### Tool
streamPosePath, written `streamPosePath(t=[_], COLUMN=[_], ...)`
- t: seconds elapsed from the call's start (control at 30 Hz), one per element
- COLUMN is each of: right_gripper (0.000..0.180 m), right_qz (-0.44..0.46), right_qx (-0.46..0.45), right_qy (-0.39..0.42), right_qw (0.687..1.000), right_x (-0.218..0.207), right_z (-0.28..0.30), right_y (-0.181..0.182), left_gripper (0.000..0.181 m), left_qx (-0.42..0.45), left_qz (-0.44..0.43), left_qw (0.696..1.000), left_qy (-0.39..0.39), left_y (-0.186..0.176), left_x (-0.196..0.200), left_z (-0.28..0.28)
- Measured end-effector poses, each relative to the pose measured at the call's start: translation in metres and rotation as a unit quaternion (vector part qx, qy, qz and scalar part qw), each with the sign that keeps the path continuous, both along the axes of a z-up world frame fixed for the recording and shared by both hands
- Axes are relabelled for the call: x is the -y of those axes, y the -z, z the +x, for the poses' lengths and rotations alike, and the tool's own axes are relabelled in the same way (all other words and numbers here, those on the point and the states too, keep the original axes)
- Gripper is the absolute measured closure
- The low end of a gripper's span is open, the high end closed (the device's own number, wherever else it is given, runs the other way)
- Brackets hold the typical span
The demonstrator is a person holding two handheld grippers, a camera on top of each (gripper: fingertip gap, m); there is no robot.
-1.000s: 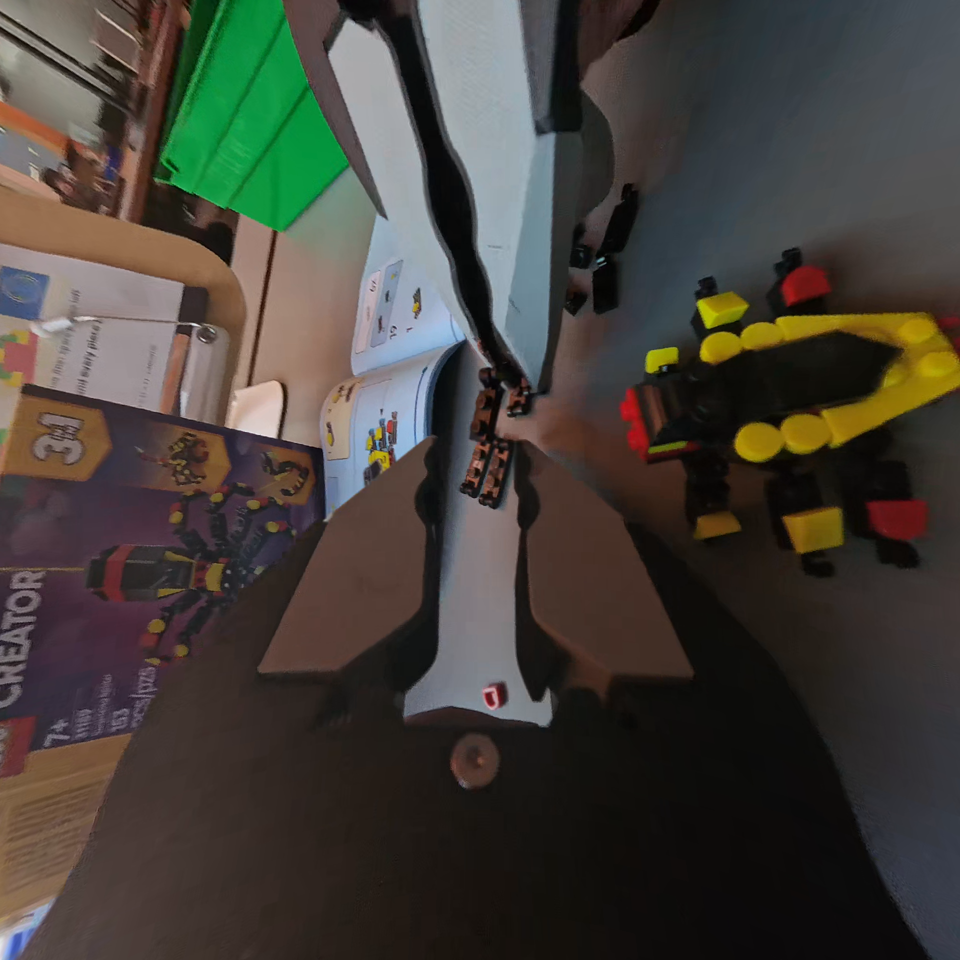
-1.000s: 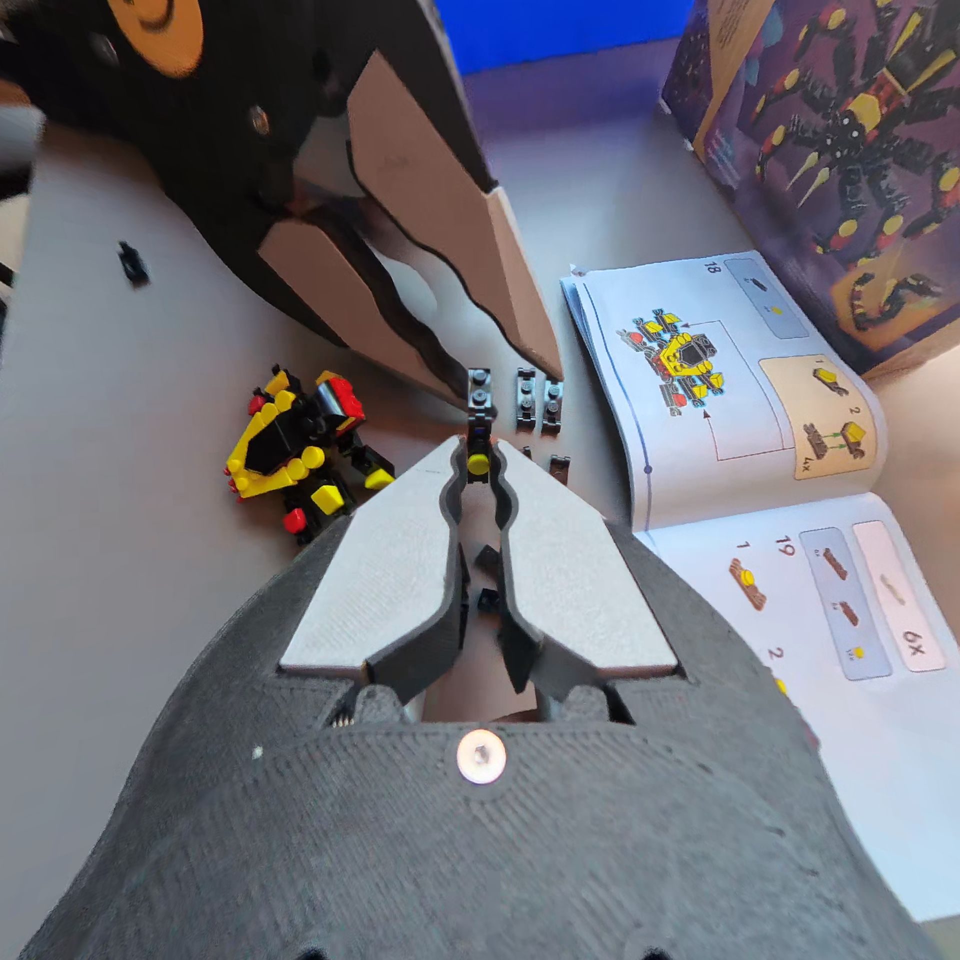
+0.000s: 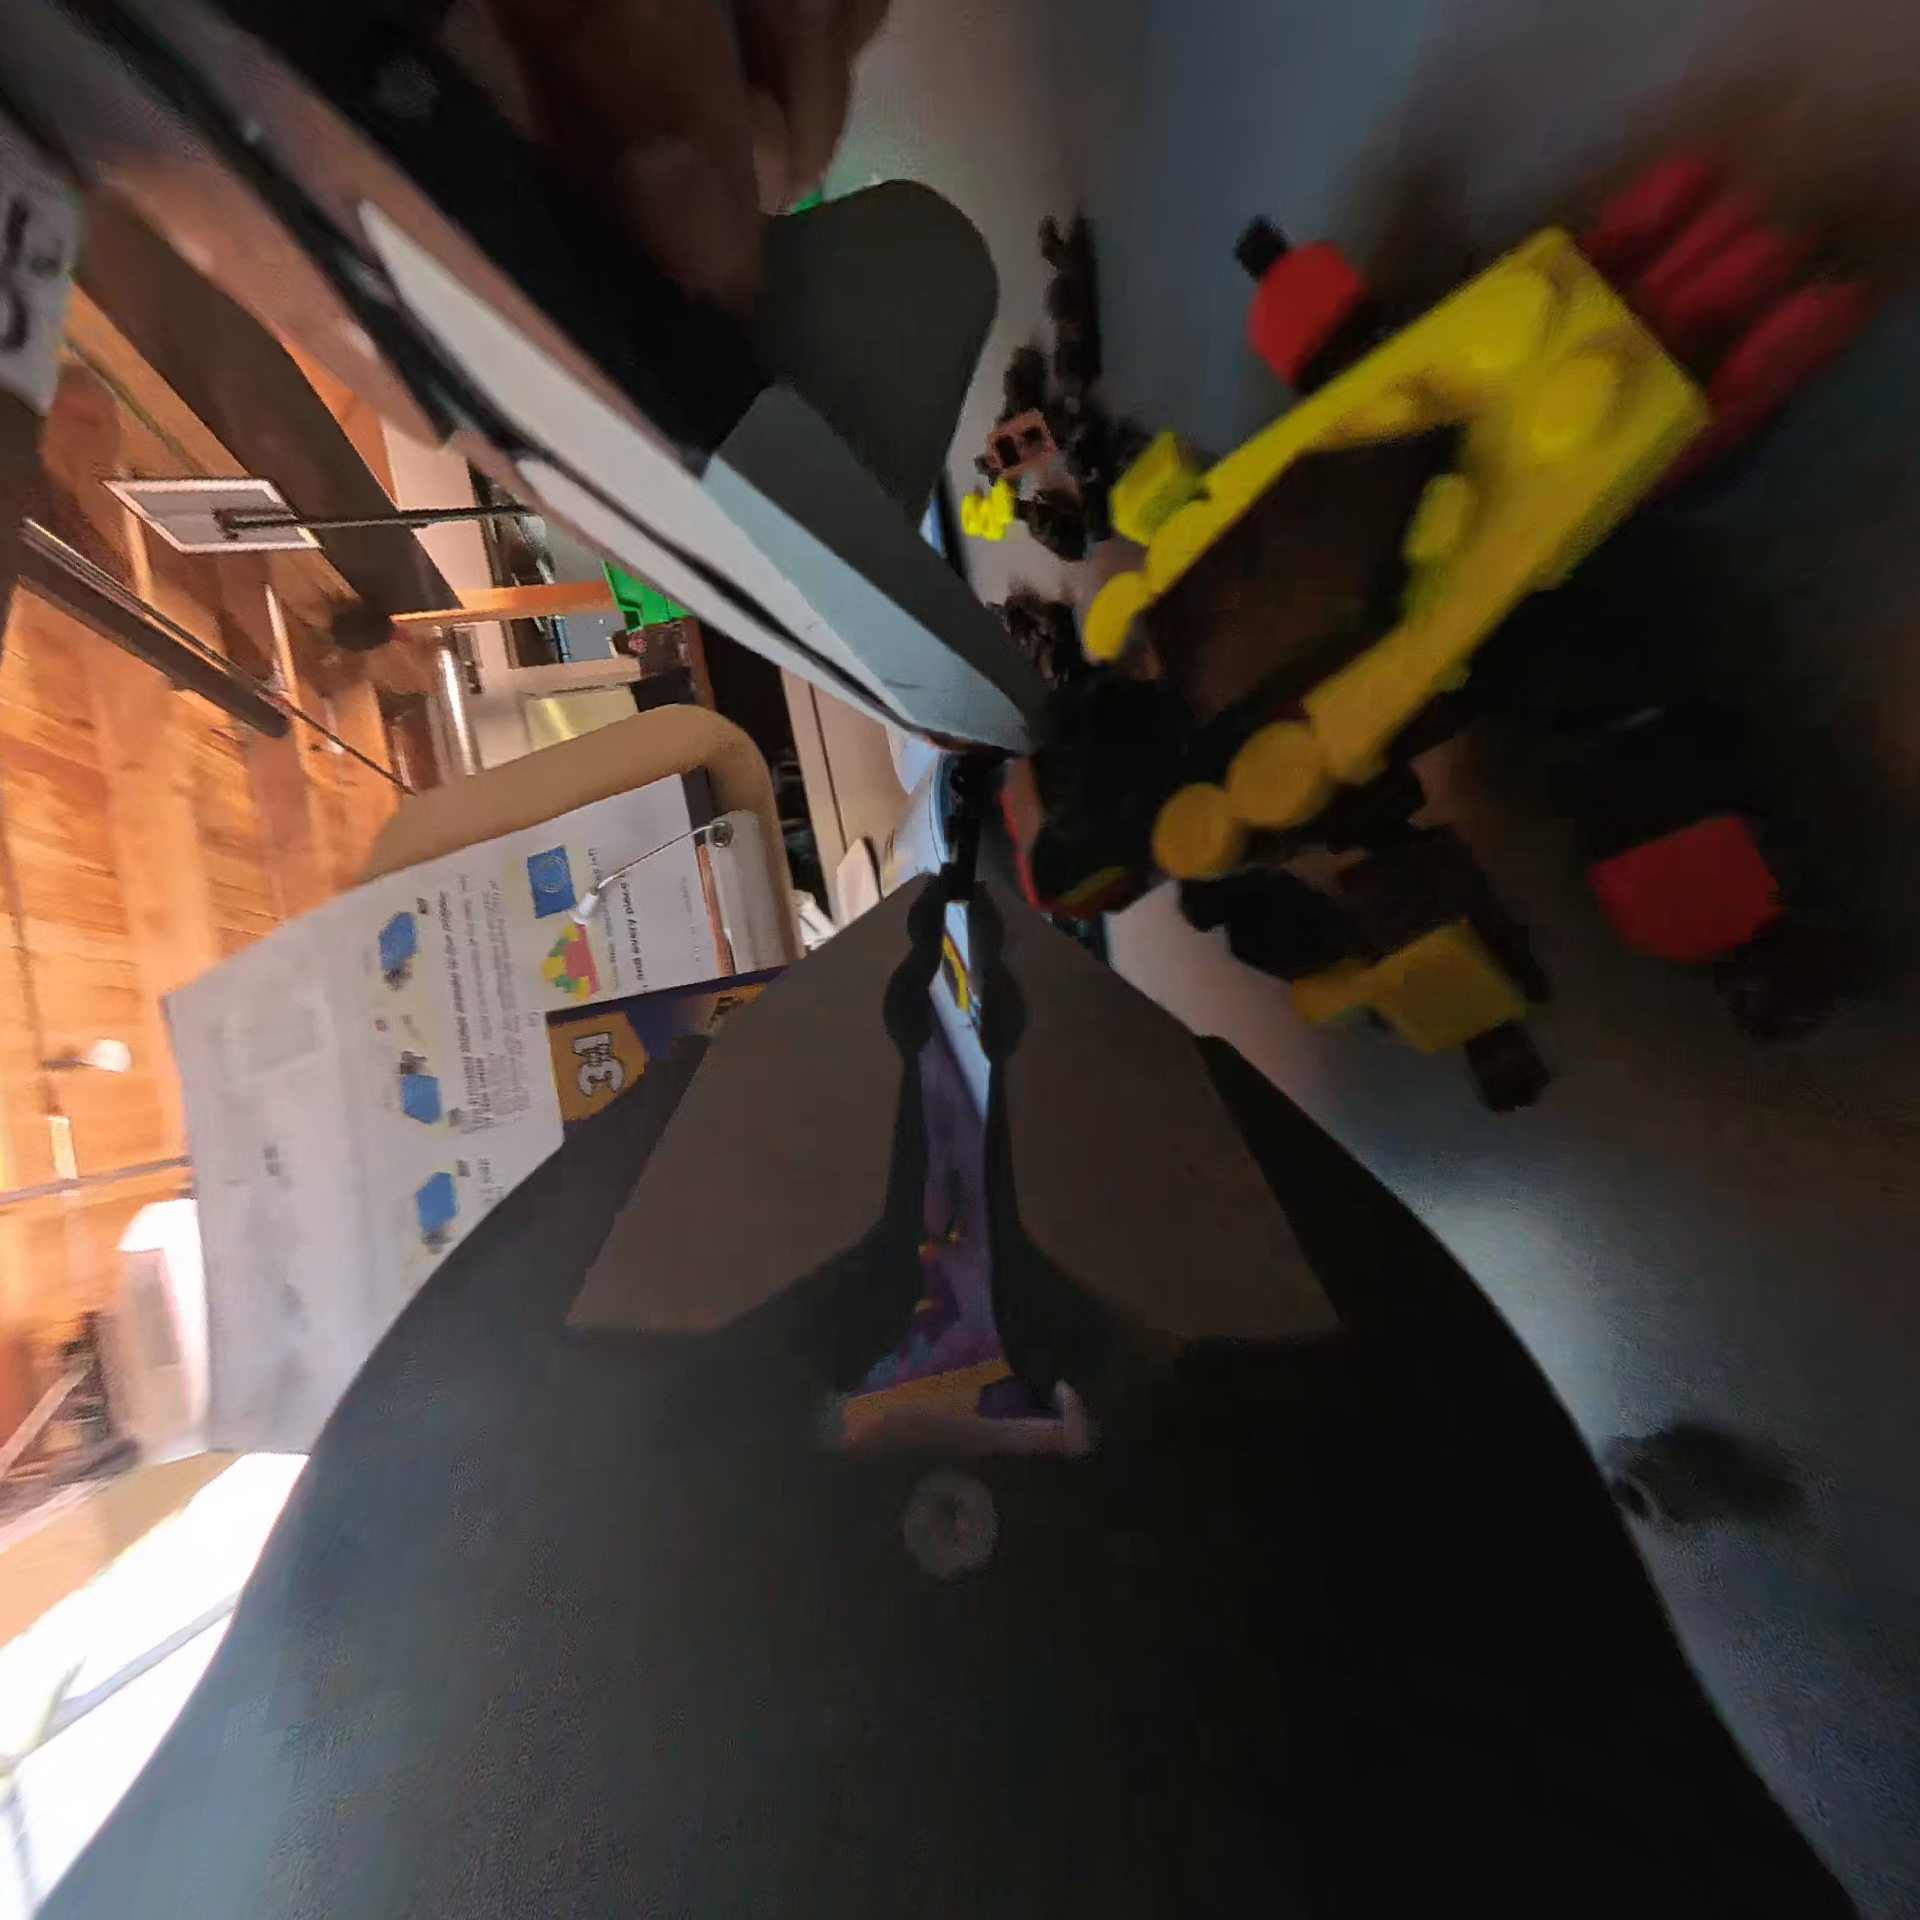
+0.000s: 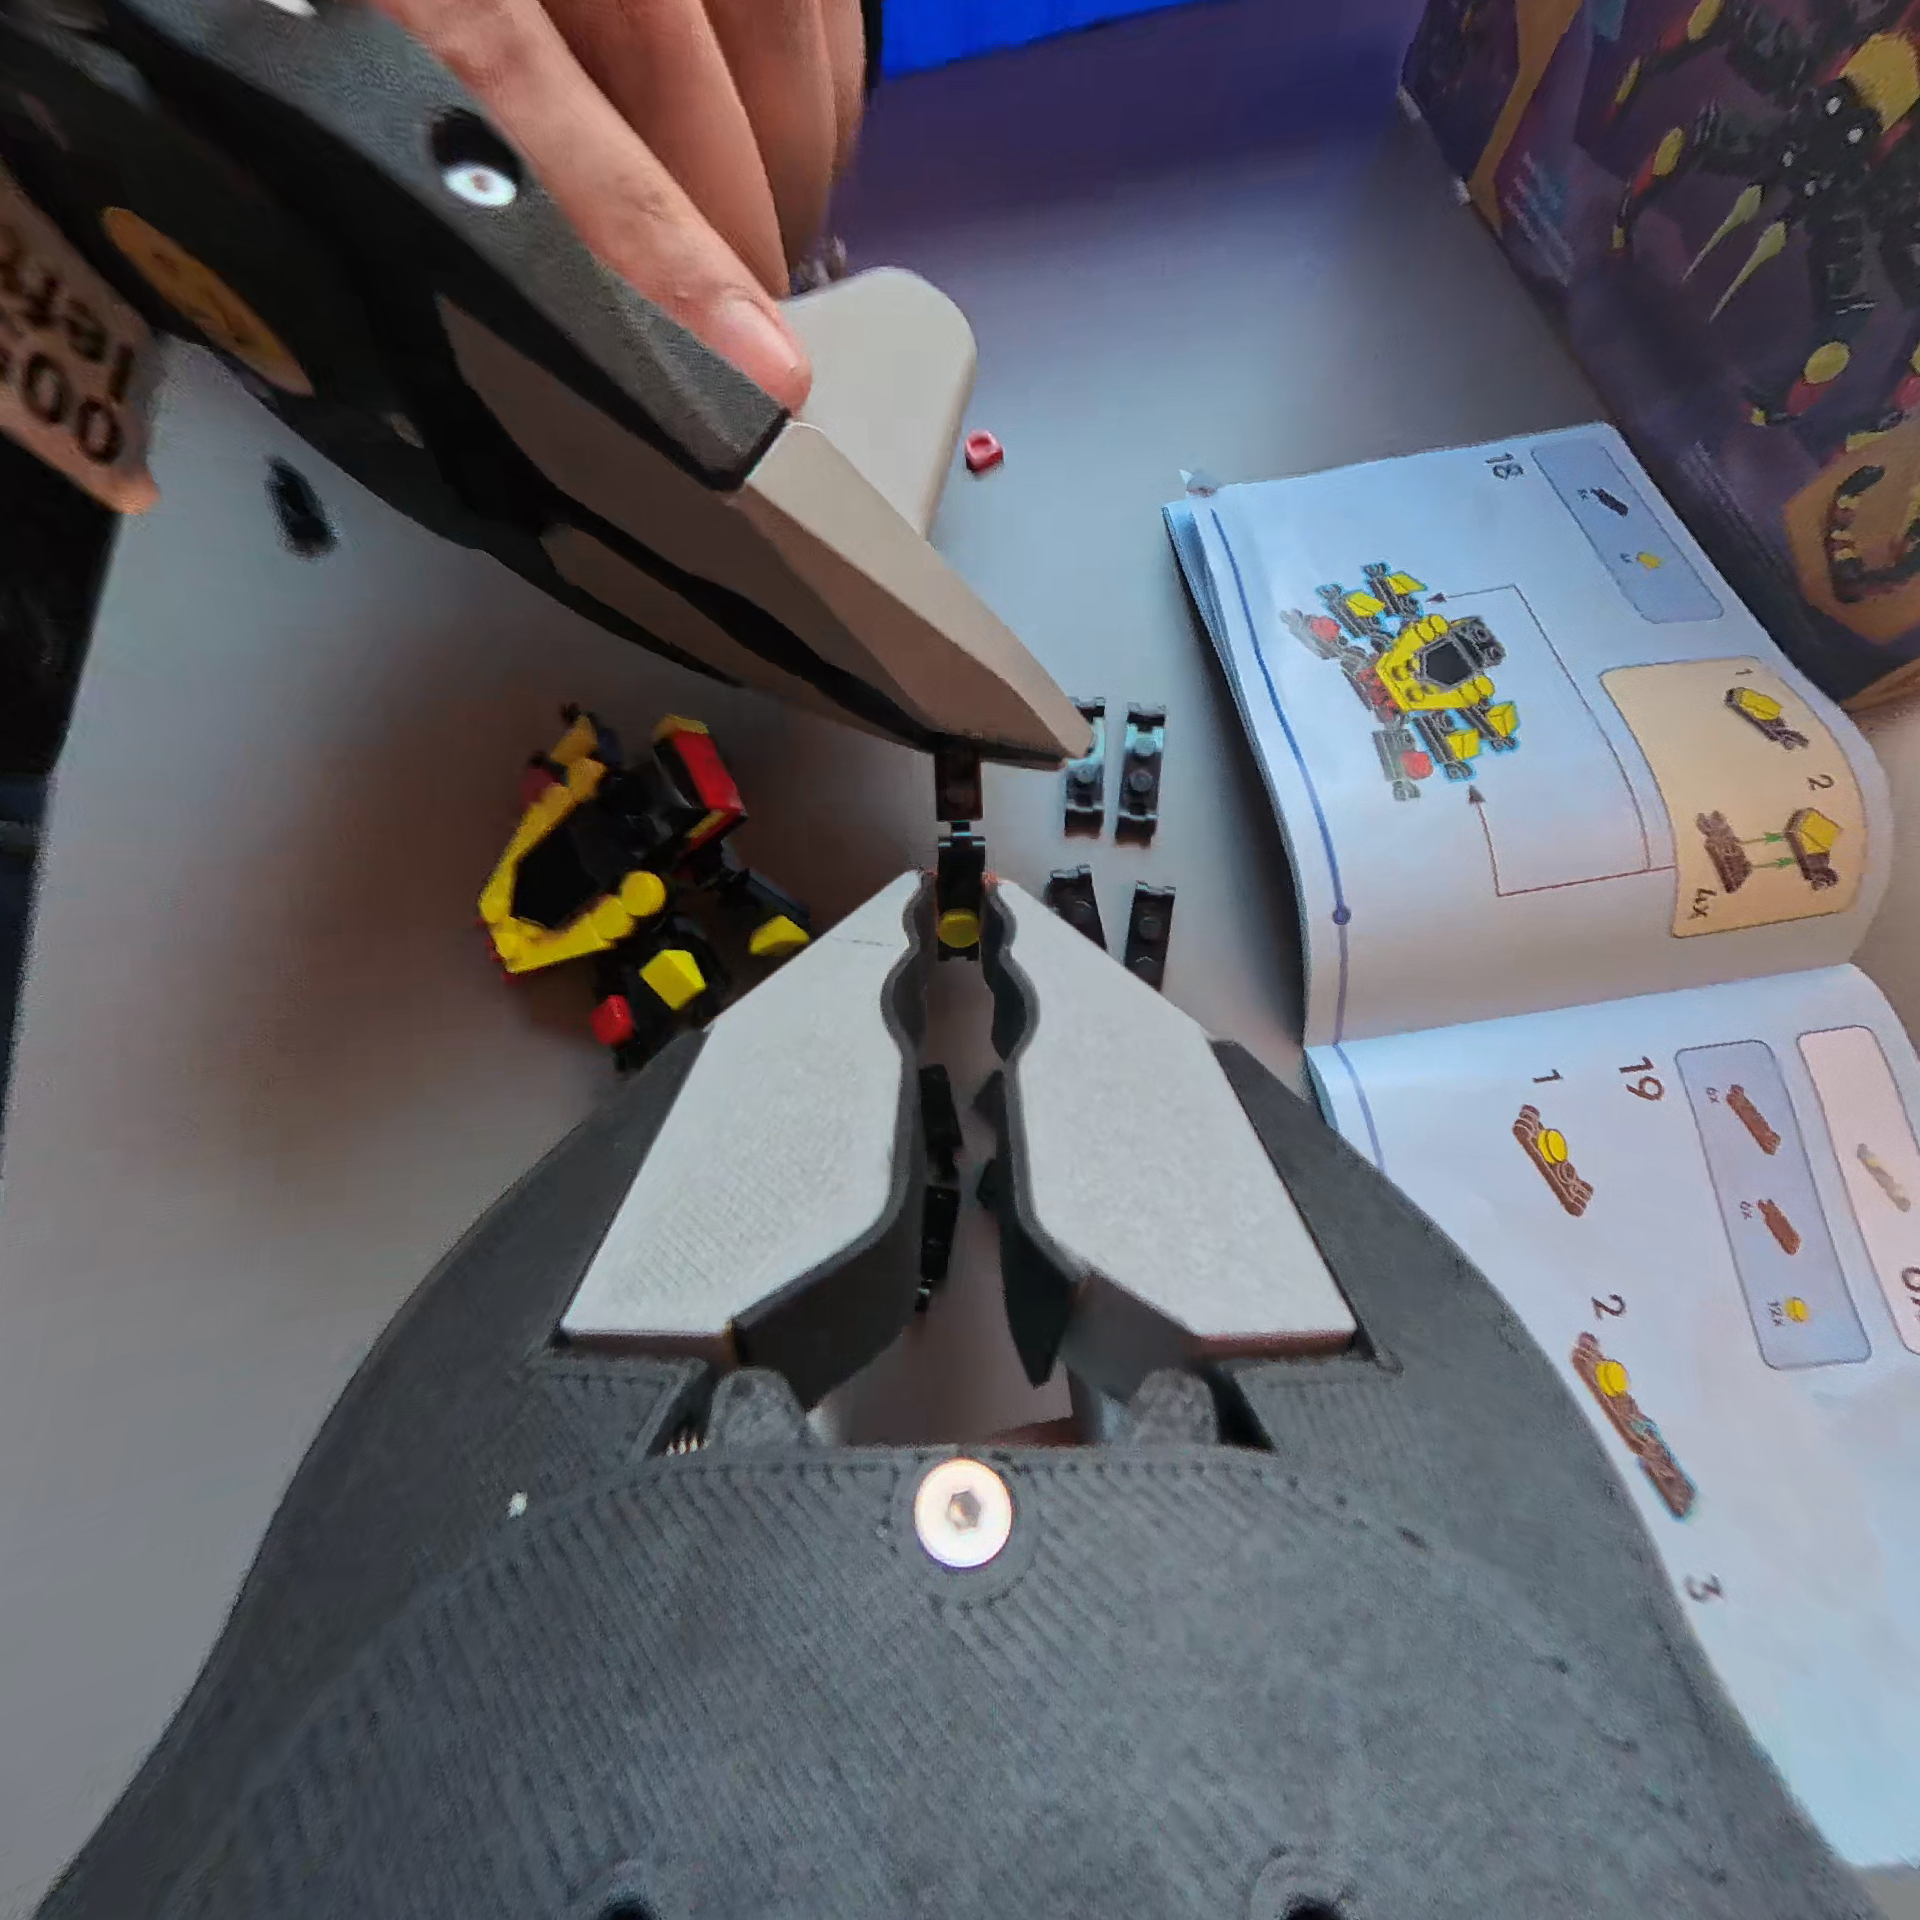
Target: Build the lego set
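The right claw (image 4: 958, 902) is clamped on a small black leg piece with a yellow stud (image 4: 957, 914), held above the tabletop (image 4: 260, 1091). Meeting it tip to tip, the left claw (image 4: 987, 743) comes in from the upper left, pinched on a dark brown piece (image 4: 957, 781) that touches the far end of the black one. A person's hand (image 4: 644, 145) grips the left claw's body.

In the left wrist view the left claw (image 3: 961, 883) shows its tips nearly together with a thin dark piece between them, though blur hides the detail; the right claw (image 3: 935, 686) crosses in from the upper left.

Just beyond the tips on the tabletop lie four small dark plates (image 4: 1117, 821), in two pairs. To the left, near them, sits the one part-built yellow, black and red model (image 4: 623, 883). A single small red piece (image 4: 983, 451) lies farther off, and one small black piece (image 4: 296, 504) lies apart at the far left. More small dark pieces lie under the right claw, between its fingers; their count is unclear.

To the right, an open instruction booklet (image 4: 1558, 935) lies flat, and beyond it stands the purple set box (image 4: 1714, 260), closed as far as can be seen.
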State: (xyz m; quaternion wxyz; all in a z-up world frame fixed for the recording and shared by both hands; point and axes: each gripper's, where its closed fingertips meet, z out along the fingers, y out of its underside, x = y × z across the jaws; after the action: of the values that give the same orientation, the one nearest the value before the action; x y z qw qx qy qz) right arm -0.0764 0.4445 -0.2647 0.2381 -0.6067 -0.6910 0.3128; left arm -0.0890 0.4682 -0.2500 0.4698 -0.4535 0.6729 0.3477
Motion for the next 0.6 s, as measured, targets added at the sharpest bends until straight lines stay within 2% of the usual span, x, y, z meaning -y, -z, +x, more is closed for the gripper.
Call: streamPosePath(t=[0.07, 0.17, 0.3, 0.43, 0.6], right_gripper=[0.174, 0.174, 0.174, 0.174, 0.174], right_qz=[0.04, 0.078, 0.109, 0.111, 0.104], right_qx=[0.024, 0.034, 0.044, 0.039, 0.035], right_qy=[0.002, 0.003, 0.005, 0.007, 0.013], right_qw=[0.999, 0.996, 0.993, 0.993, 0.994], right_x=[-0.003, -0.004, -0.005, -0.005, -0.01], right_z=[0.001, 0.0, -0.002, -0.003, 0.0], right_y=[0.007, 0.007, 0.008, 0.008, 0.008], left_gripper=[0.18, 0.18, 0.181, 0.181, 0.181], left_qx=[-0.032, -0.022, -0.021, -0.022, -0.013], left_qz=[0.03, 0.02, 0.05, 0.014, 0.013], left_qw=[0.999, 1.0, 0.999, 1.0, 1.0], left_qy=[-0.005, -0.004, -0.001, 0.001, -0.017], left_y=[-0.001, -0.003, -0.01, 0.001, -0.001], left_x=[-0.001, 0.0, -0.001, 0.003, -0.006], left_z=[0.001, 0.001, 0.004, 0.004, -0.007])
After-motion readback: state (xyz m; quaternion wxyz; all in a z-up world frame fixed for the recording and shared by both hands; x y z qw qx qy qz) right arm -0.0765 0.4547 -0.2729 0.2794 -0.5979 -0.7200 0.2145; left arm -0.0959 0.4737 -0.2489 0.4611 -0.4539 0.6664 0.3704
